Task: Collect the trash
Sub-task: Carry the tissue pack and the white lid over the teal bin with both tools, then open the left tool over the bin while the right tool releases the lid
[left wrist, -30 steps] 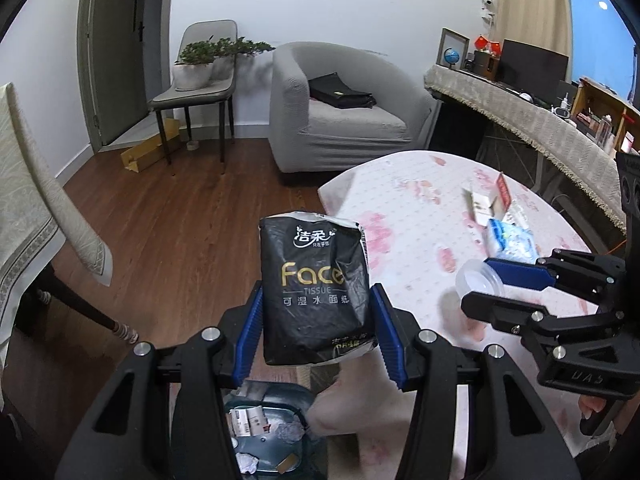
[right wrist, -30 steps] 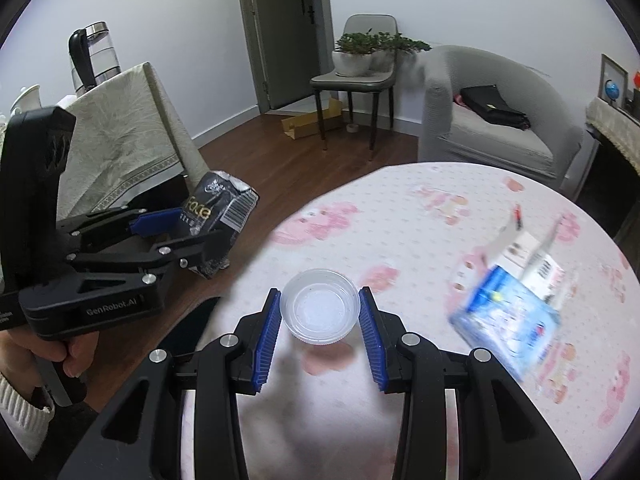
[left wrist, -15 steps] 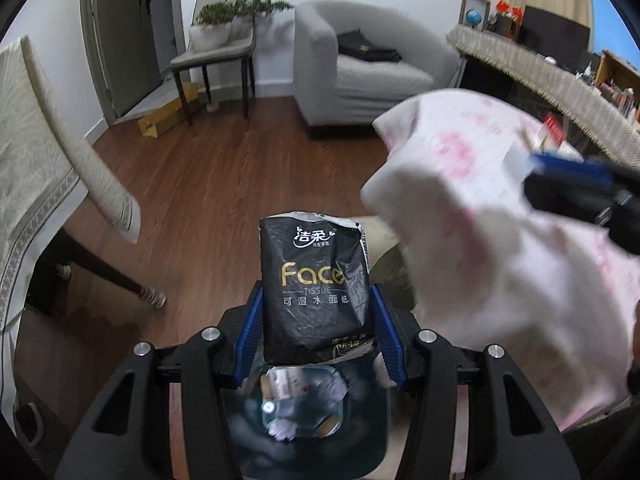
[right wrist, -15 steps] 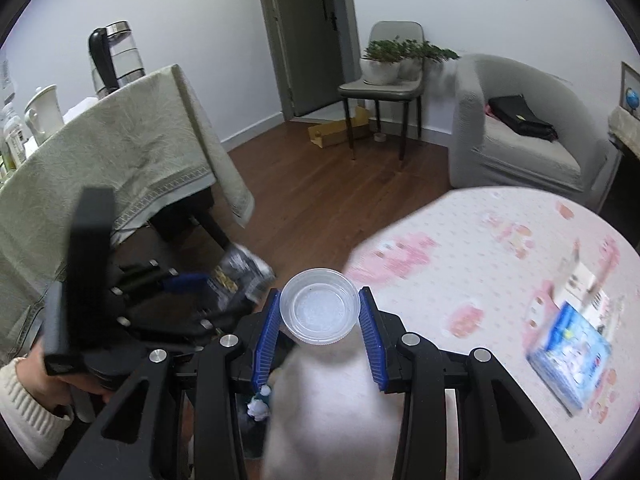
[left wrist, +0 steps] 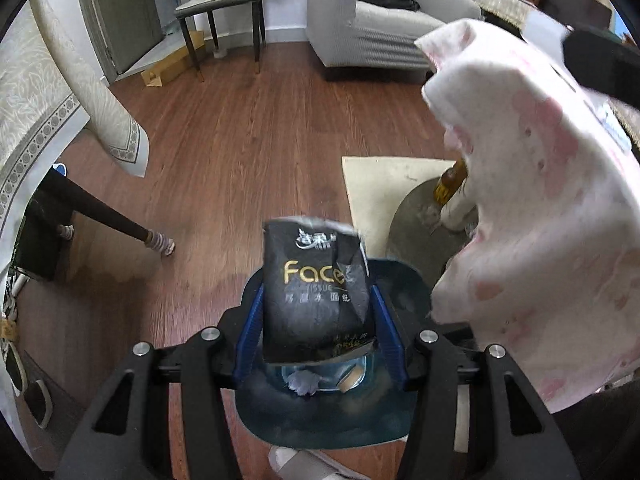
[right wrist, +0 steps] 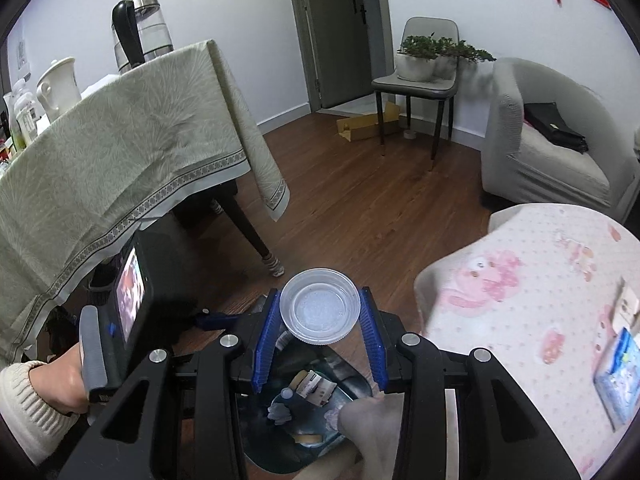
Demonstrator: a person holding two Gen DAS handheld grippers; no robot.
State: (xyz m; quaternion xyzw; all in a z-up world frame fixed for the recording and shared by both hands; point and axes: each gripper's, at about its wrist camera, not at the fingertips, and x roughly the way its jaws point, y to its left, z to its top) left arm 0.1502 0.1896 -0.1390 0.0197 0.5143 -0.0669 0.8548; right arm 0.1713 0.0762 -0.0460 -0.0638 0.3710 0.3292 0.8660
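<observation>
My left gripper (left wrist: 316, 316) is shut on a black "Face" tissue pack (left wrist: 316, 292) and holds it right above the dark blue trash bin (left wrist: 288, 428) on the floor. My right gripper (right wrist: 320, 324) is shut on a clear plastic lid (right wrist: 320, 312) and holds it over the same bin (right wrist: 280, 456), which has paper scraps and a cap inside. The left gripper's body (right wrist: 120, 320) shows at the left of the right wrist view. A blue packet (right wrist: 616, 372) and a small carton (right wrist: 626, 304) lie on the pink table (right wrist: 520, 320).
The pink tablecloth's edge (left wrist: 540, 240) hangs close to the right of the bin. A table with a green cloth (right wrist: 100, 152) and dark legs stands left. A grey armchair (right wrist: 552, 140), a chair with plants (right wrist: 420, 76) and wooden floor lie beyond. A slipper (left wrist: 296, 460) is by the bin.
Both grippers swung left off the pink table and tilted down toward the floor. The tissue pack and the lid, still held, now hang over the trash bin.
</observation>
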